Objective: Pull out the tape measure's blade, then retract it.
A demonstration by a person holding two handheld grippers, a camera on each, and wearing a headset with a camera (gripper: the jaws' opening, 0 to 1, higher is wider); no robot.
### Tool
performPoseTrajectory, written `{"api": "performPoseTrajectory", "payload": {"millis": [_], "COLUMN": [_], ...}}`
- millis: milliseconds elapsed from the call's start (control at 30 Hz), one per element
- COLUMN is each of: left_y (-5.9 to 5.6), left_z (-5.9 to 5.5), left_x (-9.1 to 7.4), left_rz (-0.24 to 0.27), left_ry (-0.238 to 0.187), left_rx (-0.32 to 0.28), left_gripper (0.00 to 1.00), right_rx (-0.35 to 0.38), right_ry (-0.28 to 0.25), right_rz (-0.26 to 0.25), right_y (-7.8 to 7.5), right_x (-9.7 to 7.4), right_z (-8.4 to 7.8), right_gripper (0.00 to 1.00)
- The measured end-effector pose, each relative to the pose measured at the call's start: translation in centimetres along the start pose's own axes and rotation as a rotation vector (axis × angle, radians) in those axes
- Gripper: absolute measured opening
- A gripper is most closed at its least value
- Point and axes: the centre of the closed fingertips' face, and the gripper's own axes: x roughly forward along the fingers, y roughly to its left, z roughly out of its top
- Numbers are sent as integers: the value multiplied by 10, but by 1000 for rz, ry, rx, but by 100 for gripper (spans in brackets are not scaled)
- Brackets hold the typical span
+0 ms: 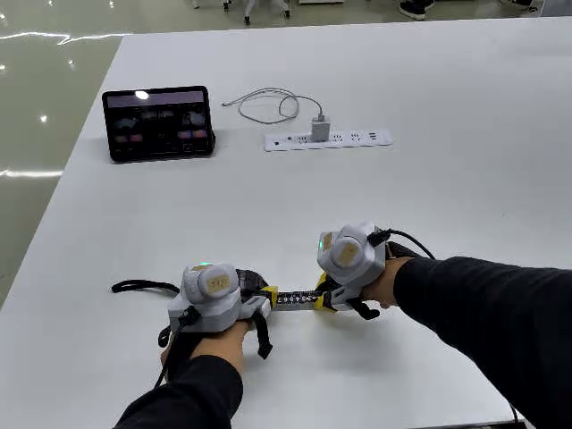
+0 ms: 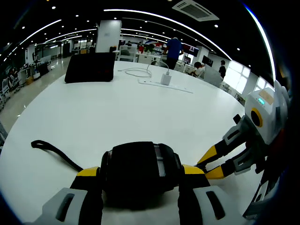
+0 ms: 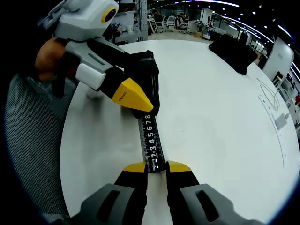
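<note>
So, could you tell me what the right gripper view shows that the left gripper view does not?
Right gripper view: the blade, its printed numbers readable, runs from the tape measure case to the right gripper, shut on its tip. Left gripper view: the case's black strap trailing over the table, and the left gripper clamping the case from both sides. Both: the case, the table, the tablet and the other gripper.

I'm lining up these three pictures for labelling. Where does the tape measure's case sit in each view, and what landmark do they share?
Head view: tape measure case low, left of centre, at the left end of the blade.
Left gripper view: bottom centre, between the left hand-held gripper jaws.
Right gripper view: upper left of centre; the blade runs down to the right hand-held gripper.
Shared landmark: the black tablet, beyond the case.
</note>
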Motion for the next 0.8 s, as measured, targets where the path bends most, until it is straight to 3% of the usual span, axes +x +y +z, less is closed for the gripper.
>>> {"api": "performPoseTrajectory", "payload": {"millis": [133, 367, 533, 733, 800], "left_y": [0, 0, 0, 0, 0], "left_z": [0, 1, 2, 1, 2], "left_x": [0, 1, 1, 2, 2], "left_rz": [1, 10, 20, 26, 31], "left_ry": [0, -1, 5, 6, 3], "left_rx": [1, -3, -32, -26, -23], "left_gripper": [61, 61, 61, 61, 61], "right_rx": [1, 28, 9, -9, 30], "right_ry": [-29, -44, -52, -48, -62], "right_rz": [-2, 13, 13, 26, 36], "right_y": [6, 4, 4, 3, 3], "right_x": [6, 8, 13, 18, 18], "right_z": [10, 11, 18, 23, 23], "right_gripper": [11, 11, 11, 11, 11]}}
